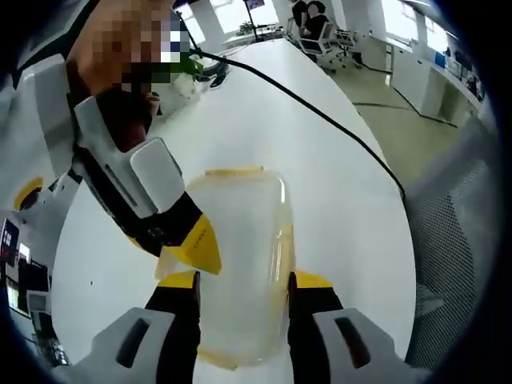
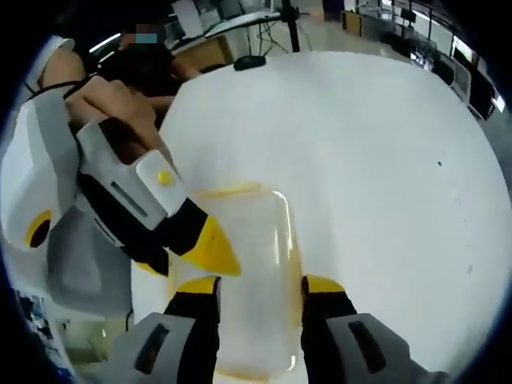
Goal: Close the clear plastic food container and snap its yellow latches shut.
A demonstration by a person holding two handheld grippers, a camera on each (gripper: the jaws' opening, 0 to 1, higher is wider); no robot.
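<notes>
On the white bench (image 1: 336, 192) the clear container (image 1: 240, 264) lies between both tools. The left tool (image 1: 244, 282) straddles it, jaws spread at its sides; the right tool (image 2: 260, 286) does likewise. Beyond the container, the left gripper view shows a black cable (image 1: 320, 112); the right gripper view, bare bench.

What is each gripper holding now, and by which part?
Both grippers, left and right, straddle the clear container across its long sides near one end; whether either truly clamps it cannot be told.
</notes>
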